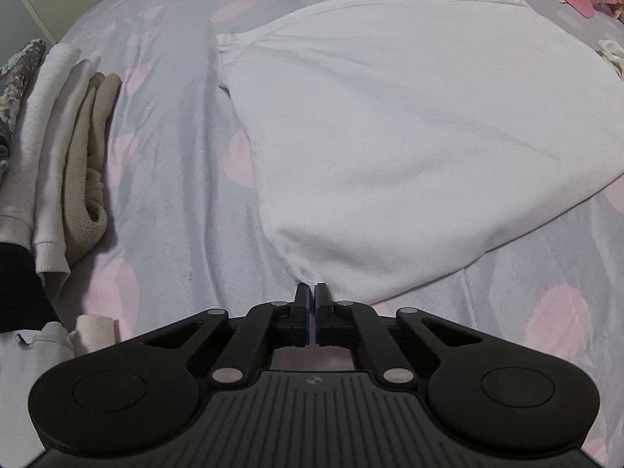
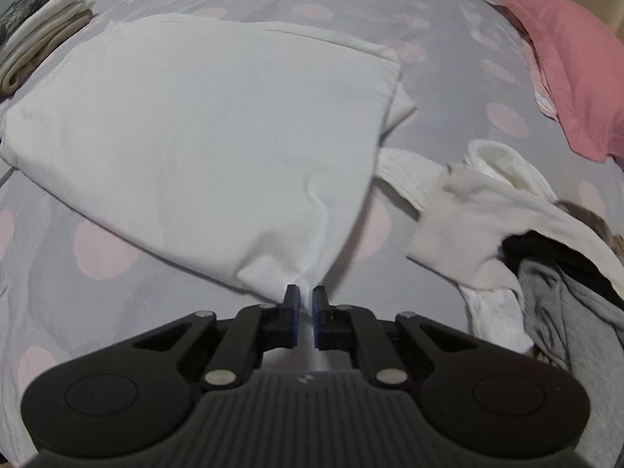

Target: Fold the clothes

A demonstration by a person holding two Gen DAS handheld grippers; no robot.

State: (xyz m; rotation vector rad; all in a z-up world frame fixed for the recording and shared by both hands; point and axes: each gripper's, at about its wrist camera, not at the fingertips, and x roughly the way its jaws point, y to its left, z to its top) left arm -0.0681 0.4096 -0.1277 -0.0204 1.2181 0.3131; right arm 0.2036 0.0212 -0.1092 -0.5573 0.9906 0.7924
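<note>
Corners of the white garment [image 1: 390, 148] are pinched, one in each hand-held gripper: the left hand-held gripper [image 1: 311, 292] is closed on the near left corner, the right hand-held gripper [image 2: 305, 295] nearly closed on the near right corner, probably so the near edge can be lifted and carried across for a fold. It lies spread on the dotted bed [image 1: 175, 179]. Folded clothes [image 1: 74, 148] sit at left, a loose heap [image 2: 526, 241] close beside at right, and a pink pillow [image 2: 565, 62] beyond.
</note>
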